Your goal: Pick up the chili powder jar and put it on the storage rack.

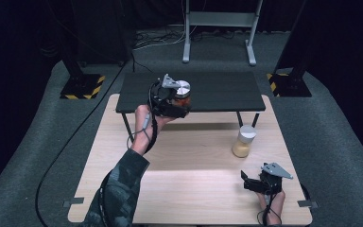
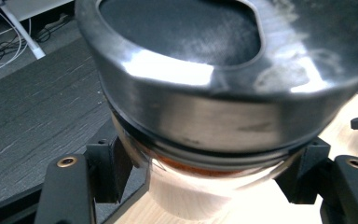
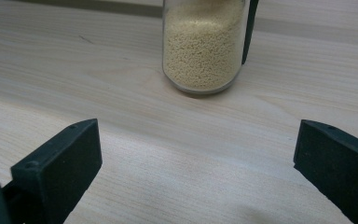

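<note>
Over the black shelf, left side: I see my left gripper (image 1: 177,100) raised above the near edge of the low black shelf (image 1: 217,92), carried by a hand (image 1: 144,118) in a patterned sleeve.
Left jaws: clenched on a glass jar (image 1: 183,97); in the left gripper view the black pads sit against the glass on both sides, just under the lid.
Held jar: silver metal lid (image 2: 205,93), reddish-orange contents (image 2: 186,169) showing below the rim; it looks upright in the high view, though the close view is too near and blurred for me to be sure of its tilt.
Jar's place: off the table, in the air above the shelf's front edge, near the shelf's middle-left.
Right gripper: my right gripper (image 1: 260,182) rests low at the near right corner of the light wooden table (image 1: 170,189), with the grey three-cornered plate on top.
Right jaws: released, standing wide apart with bare tabletop between them in the right gripper view.
Second jar: a glass jar of pale yellow grains (image 3: 200,46) stands upright on the table, ahead of the right gripper and well apart from its pads; in the high view it is just in front of the shelf's right leg.
Floor: grey carpet around the table, with cables trailing behind the shelf.
</note>
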`<state>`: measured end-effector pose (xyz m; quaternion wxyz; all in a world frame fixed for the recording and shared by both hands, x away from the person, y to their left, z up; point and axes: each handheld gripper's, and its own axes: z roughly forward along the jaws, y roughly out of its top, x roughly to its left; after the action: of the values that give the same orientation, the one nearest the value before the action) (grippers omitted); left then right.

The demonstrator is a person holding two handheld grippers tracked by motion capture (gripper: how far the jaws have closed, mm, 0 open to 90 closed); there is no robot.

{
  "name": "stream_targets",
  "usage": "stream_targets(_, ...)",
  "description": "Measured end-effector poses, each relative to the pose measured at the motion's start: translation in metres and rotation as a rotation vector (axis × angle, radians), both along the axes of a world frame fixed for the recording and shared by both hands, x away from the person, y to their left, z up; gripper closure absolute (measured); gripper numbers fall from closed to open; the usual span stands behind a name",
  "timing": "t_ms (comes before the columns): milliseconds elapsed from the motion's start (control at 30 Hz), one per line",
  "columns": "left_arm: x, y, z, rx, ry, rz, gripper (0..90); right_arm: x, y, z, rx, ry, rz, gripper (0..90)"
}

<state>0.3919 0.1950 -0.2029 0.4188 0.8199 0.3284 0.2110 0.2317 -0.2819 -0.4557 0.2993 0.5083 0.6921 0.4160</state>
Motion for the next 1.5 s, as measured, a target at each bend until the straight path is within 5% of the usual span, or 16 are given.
stream_targets(900, 0.037, -0.007, 0.001, 0.021, 0.054, 0.064, 31.1, 0.002, 0.000, 0.001, -0.003, 0.008, 0.007, 0.0)
stream_targets(1500, 0.048, 0.000, -0.005, -0.017, 0.082, 0.073, 31.0, 0.002, 0.001, 0.001, -0.008, 0.009, 0.004, 0.0)
